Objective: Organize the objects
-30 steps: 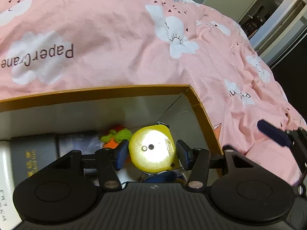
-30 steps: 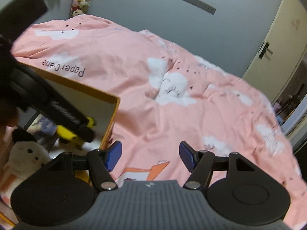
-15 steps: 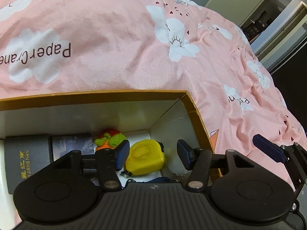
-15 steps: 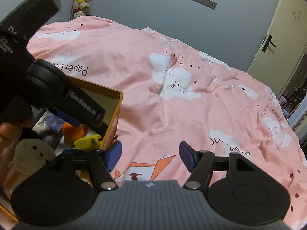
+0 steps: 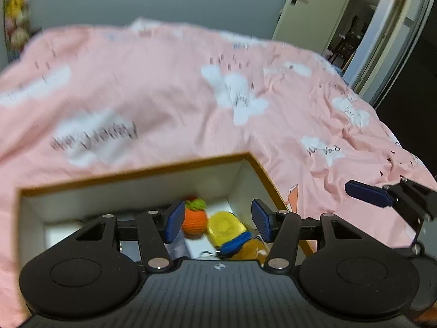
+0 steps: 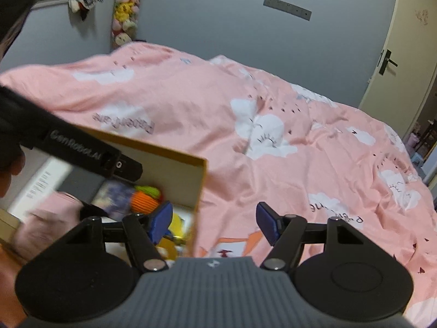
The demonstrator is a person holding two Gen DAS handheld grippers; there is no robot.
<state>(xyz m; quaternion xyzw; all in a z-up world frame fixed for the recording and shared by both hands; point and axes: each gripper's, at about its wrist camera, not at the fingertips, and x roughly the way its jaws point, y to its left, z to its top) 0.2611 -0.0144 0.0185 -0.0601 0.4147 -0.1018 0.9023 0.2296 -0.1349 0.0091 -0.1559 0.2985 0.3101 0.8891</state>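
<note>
We are at the tail of a placing step: the yellow tape measure (image 5: pixel 225 227) lies inside the cardboard box (image 5: pixel 136 176), in its right-hand corner, just beside the orange knitted toy (image 5: pixel 194 218) and above a blue-and-amber object we cannot identify. Our left gripper (image 5: pixel 217 221) hangs over the box with its jaws spread wide and nothing between the pads — the tape measure sits well below them, untouched. Our right gripper (image 6: pixel 214 222) is likewise spread and empty; its jaws have just been opening a little further, with only the pink cloud-print bedspread (image 6: pixel 273 150) showing between them, and it hovers by the box's right wall. In the right wrist view the box also holds a dark book and a pale pink soft toy, both blurred. We judge this item done — the next move calls for clearing the box rim and finding another loose object, though none shows on the bedspread from here.
</note>
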